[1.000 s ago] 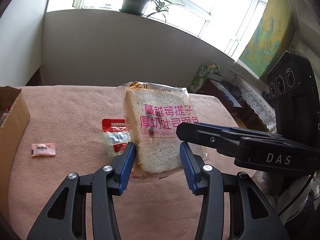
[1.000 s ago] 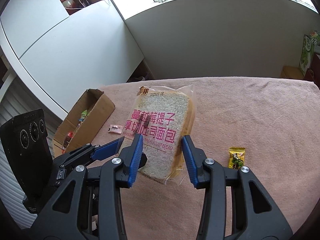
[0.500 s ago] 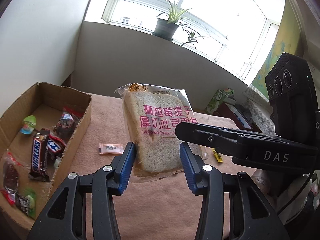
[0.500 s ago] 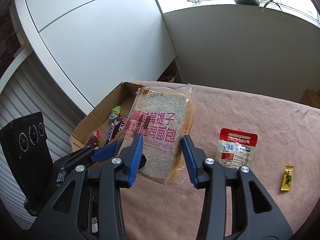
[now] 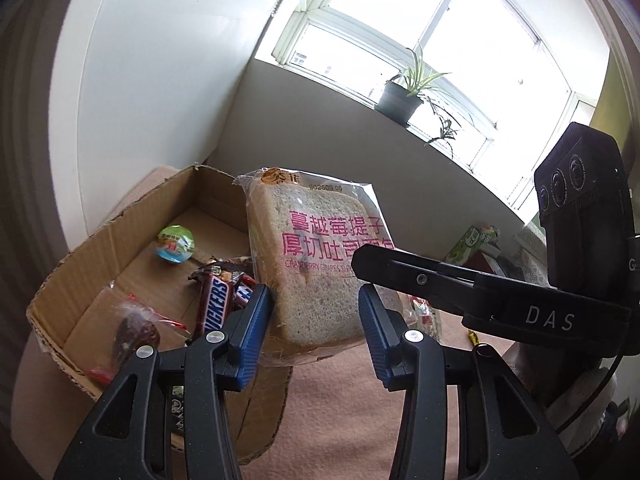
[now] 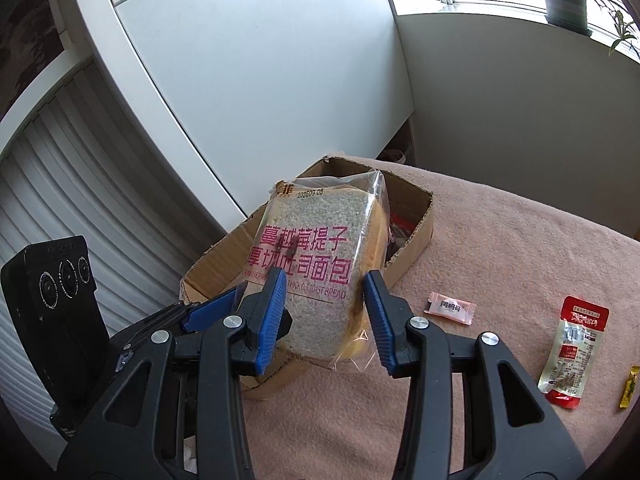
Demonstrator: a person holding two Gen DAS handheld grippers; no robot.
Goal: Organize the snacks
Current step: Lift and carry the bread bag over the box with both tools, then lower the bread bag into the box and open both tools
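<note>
A clear bag of sliced toast bread (image 5: 316, 264) with pink lettering is held upright in the air by both grippers, over the near edge of an open cardboard box (image 5: 132, 220). My left gripper (image 5: 316, 320) is shut on its lower part. My right gripper (image 6: 324, 312) is shut on the same bread bag (image 6: 316, 264) from the opposite face. The cardboard box (image 6: 416, 240) holds a Snickers bar (image 5: 214, 304), a green round snack (image 5: 176, 244) and other wrapped snacks.
On the pink tablecloth (image 6: 500, 248) lie a small pink candy packet (image 6: 450, 306), a red and clear snack pouch (image 6: 572, 348) and a yellow candy (image 6: 630, 386). A white cabinet wall stands behind the box. A potted plant (image 5: 400, 100) sits on the windowsill.
Both grippers have carried the bread bag to the left, from above the table's middle to above the cardboard box. The grip on the bag is unchanged.
</note>
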